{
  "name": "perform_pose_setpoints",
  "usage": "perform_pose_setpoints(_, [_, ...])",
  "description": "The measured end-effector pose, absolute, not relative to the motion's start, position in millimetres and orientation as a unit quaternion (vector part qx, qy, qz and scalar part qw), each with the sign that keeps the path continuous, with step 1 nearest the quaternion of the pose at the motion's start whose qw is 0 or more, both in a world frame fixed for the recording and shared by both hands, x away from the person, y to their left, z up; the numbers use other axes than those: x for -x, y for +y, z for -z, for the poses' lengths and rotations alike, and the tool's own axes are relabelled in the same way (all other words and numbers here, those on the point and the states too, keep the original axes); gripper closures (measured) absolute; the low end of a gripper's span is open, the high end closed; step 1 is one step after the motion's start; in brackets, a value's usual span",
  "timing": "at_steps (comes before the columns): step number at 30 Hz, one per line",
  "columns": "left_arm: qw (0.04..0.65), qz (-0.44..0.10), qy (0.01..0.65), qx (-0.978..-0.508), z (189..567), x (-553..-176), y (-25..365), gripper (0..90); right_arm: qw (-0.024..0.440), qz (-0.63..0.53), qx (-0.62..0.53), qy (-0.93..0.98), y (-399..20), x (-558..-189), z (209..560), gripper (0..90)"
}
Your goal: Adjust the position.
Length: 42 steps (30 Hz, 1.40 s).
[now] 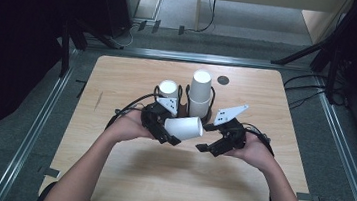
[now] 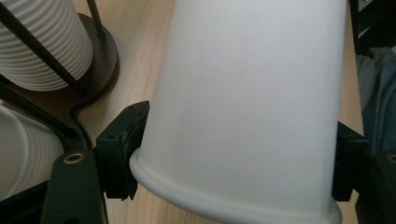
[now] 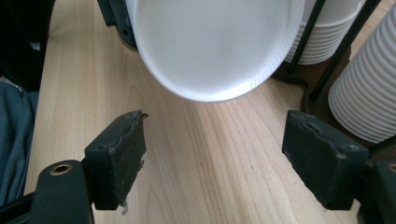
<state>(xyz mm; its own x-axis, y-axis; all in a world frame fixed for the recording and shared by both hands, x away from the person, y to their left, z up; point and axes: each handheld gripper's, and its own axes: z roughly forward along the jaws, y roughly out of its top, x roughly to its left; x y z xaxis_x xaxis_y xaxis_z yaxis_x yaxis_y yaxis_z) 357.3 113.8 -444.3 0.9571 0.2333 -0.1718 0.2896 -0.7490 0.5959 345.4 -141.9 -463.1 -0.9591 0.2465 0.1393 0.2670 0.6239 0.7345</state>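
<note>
A single white paper cup [image 1: 186, 127] lies sideways just above the wooden table [image 1: 123, 175]. My left gripper [image 1: 169, 129] is shut on it near the rim. In the left gripper view the cup [image 2: 243, 93] sits between both black pads [image 2: 122, 154], wide end toward the camera. My right gripper [image 1: 205, 137] is just right of the cup's closed end, open, with nothing between its jaws. In the right gripper view the cup's round base [image 3: 210, 46] hangs a little ahead of the spread gripper [image 3: 215, 154].
Behind the hands a black wire holder [image 1: 185, 99] carries a short stack of white cups [image 1: 169, 89] and a taller stack [image 1: 201, 89]. A small dark disc [image 1: 223, 80] lies near the table's far edge. Bare table stretches in front of the hands.
</note>
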Motion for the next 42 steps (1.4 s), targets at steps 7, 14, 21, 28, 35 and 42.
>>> perform_pose_setpoints(7, [0.293, 0.046, 0.135, -0.946, 448.9, -364.0, 105.8, 24.3, 0.006, 0.408, 0.148, -0.901, -144.0, -347.8, 464.6, 21.6])
perform_pose_setpoints(14, [0.257, 0.056, 0.131, -0.956, 460.5, -370.8, 100.7, 24.2, 0.003, 0.402, 0.146, -0.904, -143.4, -347.8, 466.6, 21.6])
perform_pose_setpoints(21, [0.212, 0.049, 0.118, -0.969, 465.8, -370.7, 90.3, 24.2, 0.001, 0.398, 0.15, -0.905, -139.9, -348.4, 469.2, 21.6])
perform_pose_setpoints(28, [0.196, 0.051, 0.116, -0.972, 472.0, -365.4, 84.3, 24.0, 0.009, 0.394, 0.136, -0.909, -131.7, -347.9, 474.8, 21.6])
perform_pose_setpoints(35, [0.19, 0.066, 0.107, -0.974, 478.0, -361.9, 78.4, 23.7, 0.015, 0.385, 0.117, -0.915, -121.4, -345.7, 480.5, 21.8])
perform_pose_setpoints(42, [0.195, 0.076, 0.097, -0.973, 482.5, -358.2, 73.8, 23.4, 0.016, 0.369, 0.096, -0.924, -115.5, -342.7, 485.2, 26.3])
